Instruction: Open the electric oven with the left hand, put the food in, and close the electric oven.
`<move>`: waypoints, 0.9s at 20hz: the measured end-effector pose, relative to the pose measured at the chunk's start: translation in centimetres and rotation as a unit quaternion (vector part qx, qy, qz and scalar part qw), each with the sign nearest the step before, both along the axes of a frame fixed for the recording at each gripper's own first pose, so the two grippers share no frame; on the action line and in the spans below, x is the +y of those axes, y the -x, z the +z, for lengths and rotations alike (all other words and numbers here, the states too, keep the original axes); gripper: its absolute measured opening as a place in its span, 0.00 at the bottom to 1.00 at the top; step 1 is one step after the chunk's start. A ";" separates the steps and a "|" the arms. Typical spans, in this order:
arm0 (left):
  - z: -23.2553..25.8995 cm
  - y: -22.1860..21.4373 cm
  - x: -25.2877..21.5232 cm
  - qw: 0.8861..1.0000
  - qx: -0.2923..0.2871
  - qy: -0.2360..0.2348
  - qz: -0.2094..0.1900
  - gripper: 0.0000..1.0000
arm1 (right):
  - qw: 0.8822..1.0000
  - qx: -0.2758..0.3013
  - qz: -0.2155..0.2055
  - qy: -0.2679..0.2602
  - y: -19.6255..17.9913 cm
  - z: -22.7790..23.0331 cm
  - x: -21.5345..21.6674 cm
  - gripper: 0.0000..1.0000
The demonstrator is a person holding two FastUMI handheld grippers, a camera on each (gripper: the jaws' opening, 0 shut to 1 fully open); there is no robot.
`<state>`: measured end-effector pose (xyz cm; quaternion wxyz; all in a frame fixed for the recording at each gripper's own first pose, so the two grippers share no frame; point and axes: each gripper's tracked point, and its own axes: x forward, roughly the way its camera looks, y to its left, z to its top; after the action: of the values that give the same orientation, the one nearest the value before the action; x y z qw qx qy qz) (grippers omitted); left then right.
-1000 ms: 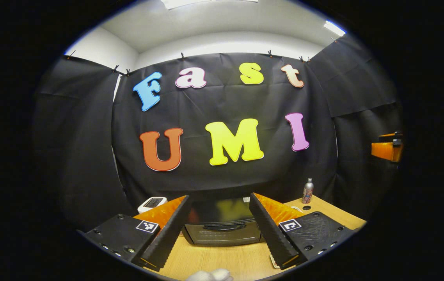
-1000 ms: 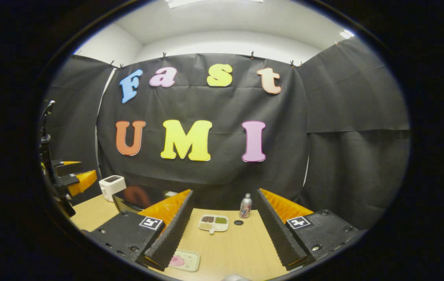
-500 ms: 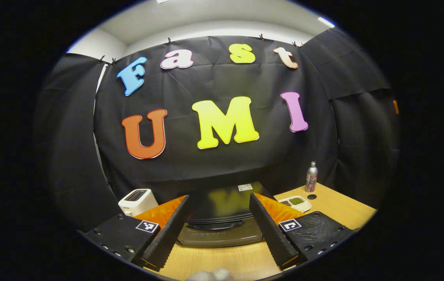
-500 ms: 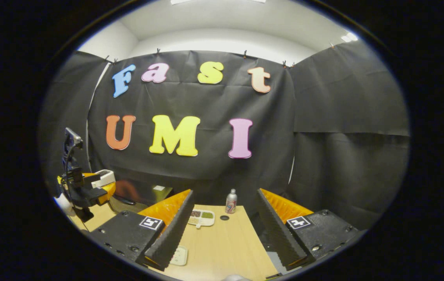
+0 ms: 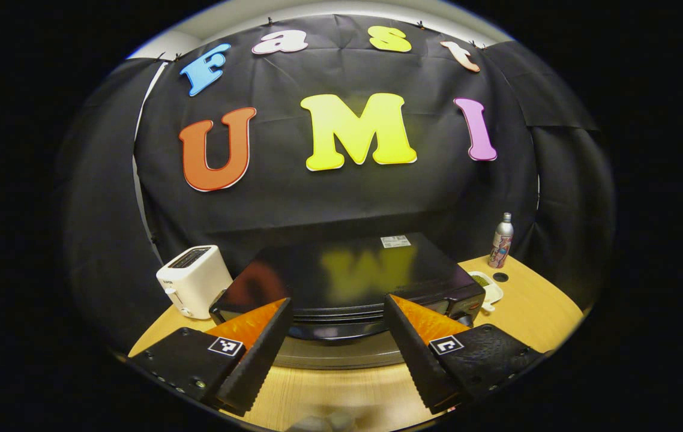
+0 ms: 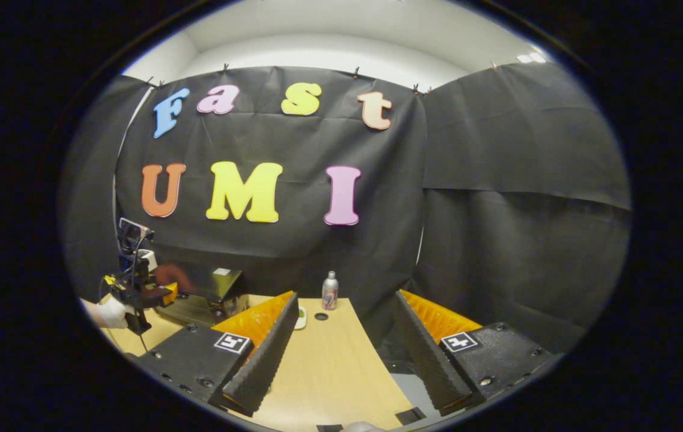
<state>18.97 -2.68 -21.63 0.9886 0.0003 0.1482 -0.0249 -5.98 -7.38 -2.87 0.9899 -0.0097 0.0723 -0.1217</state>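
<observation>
The electric oven [image 5: 347, 282] stands on the wooden table [image 5: 341, 390], its glossy black top facing the left gripper view and its door shut. The left tool [image 5: 336, 351] is poised just in front of the oven's lower front edge, its fingers spread wide with nothing between them; the fingertips [image 5: 278, 312] sit level with the oven front, and whether they touch it cannot be told. A white toaster [image 5: 192, 281] stands just left of the oven. To the oven's right lies a food tray [image 5: 488, 289], partly hidden behind the oven's corner, and beyond it a small bottle [image 5: 502, 240] stands upright with a dark cap [image 5: 500, 277] on the table just before it. In the right gripper view the right tool [image 6: 344, 342] hangs over bare table well right of the oven [image 6: 209, 294], fingers wide apart and empty. The left tool [image 6: 143, 294], held by a gloved hand [image 6: 110, 312], is seen there at the oven's front.
</observation>
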 end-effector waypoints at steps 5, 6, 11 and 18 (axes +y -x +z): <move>-1.5 -0.7 0.0 1.000 0.006 0.003 0.002 0.97 | 1.000 0.001 -0.008 -0.009 0.4 -0.2 -0.3 0.96; -2.0 -0.8 0.0 1.000 0.012 0.011 0.001 1.00 | 1.000 0.000 -0.008 -0.009 0.4 -0.2 -0.3 0.96; -2.0 -0.7 0.0 1.000 0.016 0.022 0.000 0.97 | 1.000 0.004 -0.002 -0.013 0.5 -0.7 0.0 0.96; -2.4 1.6 0.0 0.999 0.023 0.023 -0.006 0.97 | 1.000 -0.001 0.008 -0.011 0.7 -0.7 0.7 0.96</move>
<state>17.33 -2.69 -24.06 0.9846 -0.0223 0.1701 -0.0342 -6.68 -6.68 -3.61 0.9909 0.0009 0.0728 -0.1130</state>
